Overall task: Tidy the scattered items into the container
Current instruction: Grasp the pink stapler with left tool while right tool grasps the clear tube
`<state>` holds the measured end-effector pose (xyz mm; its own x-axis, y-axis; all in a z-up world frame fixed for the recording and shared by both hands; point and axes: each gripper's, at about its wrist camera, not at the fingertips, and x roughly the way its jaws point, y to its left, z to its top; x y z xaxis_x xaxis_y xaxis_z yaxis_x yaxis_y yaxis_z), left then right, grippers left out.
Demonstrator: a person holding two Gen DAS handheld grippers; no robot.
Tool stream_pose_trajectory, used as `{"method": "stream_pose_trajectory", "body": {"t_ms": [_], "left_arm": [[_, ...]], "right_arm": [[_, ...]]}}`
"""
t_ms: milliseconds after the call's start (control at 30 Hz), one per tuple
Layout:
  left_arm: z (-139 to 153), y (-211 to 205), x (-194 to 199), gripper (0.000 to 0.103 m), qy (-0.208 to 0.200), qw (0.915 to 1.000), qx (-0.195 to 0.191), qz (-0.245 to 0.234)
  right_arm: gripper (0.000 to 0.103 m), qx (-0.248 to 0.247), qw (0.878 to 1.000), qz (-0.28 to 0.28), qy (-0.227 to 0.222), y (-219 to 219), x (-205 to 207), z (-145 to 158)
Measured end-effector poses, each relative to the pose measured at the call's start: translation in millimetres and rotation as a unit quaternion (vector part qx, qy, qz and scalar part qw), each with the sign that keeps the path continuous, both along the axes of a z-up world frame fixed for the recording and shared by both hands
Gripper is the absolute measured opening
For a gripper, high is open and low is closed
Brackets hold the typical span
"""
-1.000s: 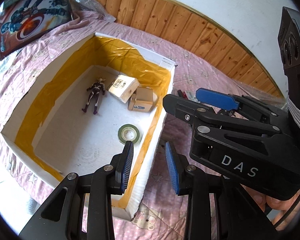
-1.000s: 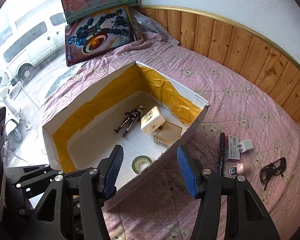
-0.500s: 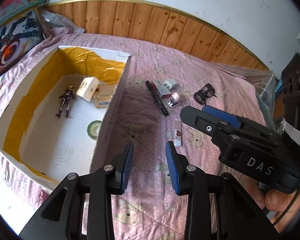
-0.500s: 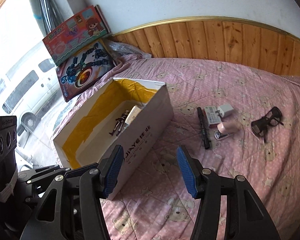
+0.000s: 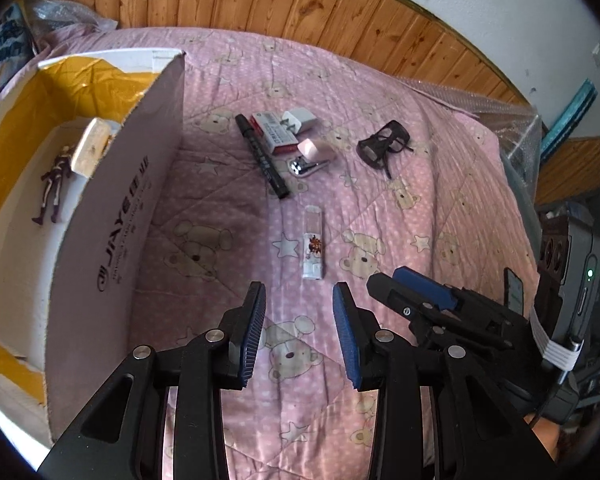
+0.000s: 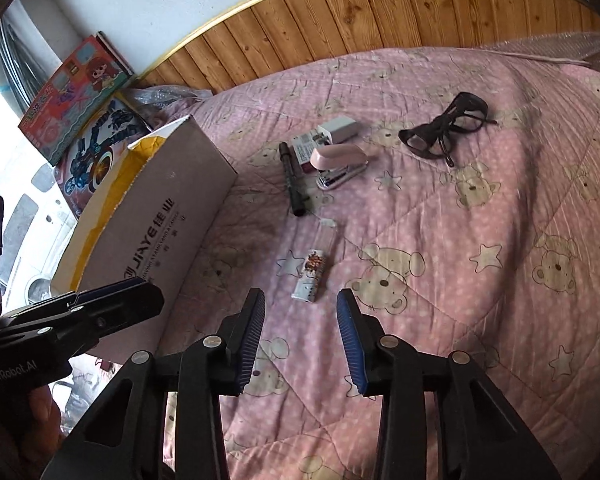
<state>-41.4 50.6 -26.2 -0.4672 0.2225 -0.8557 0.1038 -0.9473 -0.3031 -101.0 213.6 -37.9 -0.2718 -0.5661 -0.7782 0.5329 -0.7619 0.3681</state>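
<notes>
Both your grippers have swung off the box (image 5: 112, 208) toward the lighter (image 6: 314, 270) mid-quilt; left gripper (image 5: 299, 336) released, right gripper (image 6: 300, 336) closing (nothing between them yet).

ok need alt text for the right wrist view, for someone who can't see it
The right gripper, its jaws closing with nothing between them, points down at a small white tube on a pink bear-print quilt. Beyond lie a black marker, pink stapler, white charger and black glasses; the cardboard box and left gripper sit left.
</notes>
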Motion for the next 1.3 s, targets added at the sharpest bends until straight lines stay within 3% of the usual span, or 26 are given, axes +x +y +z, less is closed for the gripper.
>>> {"method": "stream_pose_trajectory", "body": {"t_ms": [167,300,500,733,833,967,1067,1167,1300], "left_arm": [[-11,-3,-31,0.039,-0.009,0.9998,0.007,0.016],[-6,6,-65,0.041,0.008,1.0000,-0.001,0.003],[-8,27,-128,0.041,0.032,0.9973,-0.045,-0.047],[-50,46,-185,0.041,-0.015,0.9880,-0.098,-0.118],[-57,52,-194,0.041,-0.005,0.9818,-0.138,-0.131],[-62,51,-203,0.041,-0.014,0.9819,-0.119,-0.147],[-68,55,-203,0.038,-0.021,0.9796,-0.103,-0.171],[-71,60,-201,0.032,-0.029,0.9763,-0.095,-0.192],[-85,71,-205,0.032,-0.032,0.9682,-0.142,-0.203]], "right_arm": [[0.039,0.012,1.000,0.009,-0.016,-7,-8,-19],[0.039,0.015,0.999,0.022,-0.025,-20,-14,-31],[0.039,0.027,0.999,0.042,-0.016,-42,-20,-44],[0.039,0.048,0.998,0.048,0.001,-59,-31,-56],[0.039,0.058,0.997,0.055,0.019,-67,-32,-56],[0.038,0.068,0.995,0.061,0.036,-71,-31,-56],[0.024,0.093,0.992,0.064,0.050,-72,-29,-55],[0.019,0.106,0.991,0.069,0.053,-67,-26,-53],[0.020,0.110,0.991,0.058,0.046,-52,-24,-52]]}}
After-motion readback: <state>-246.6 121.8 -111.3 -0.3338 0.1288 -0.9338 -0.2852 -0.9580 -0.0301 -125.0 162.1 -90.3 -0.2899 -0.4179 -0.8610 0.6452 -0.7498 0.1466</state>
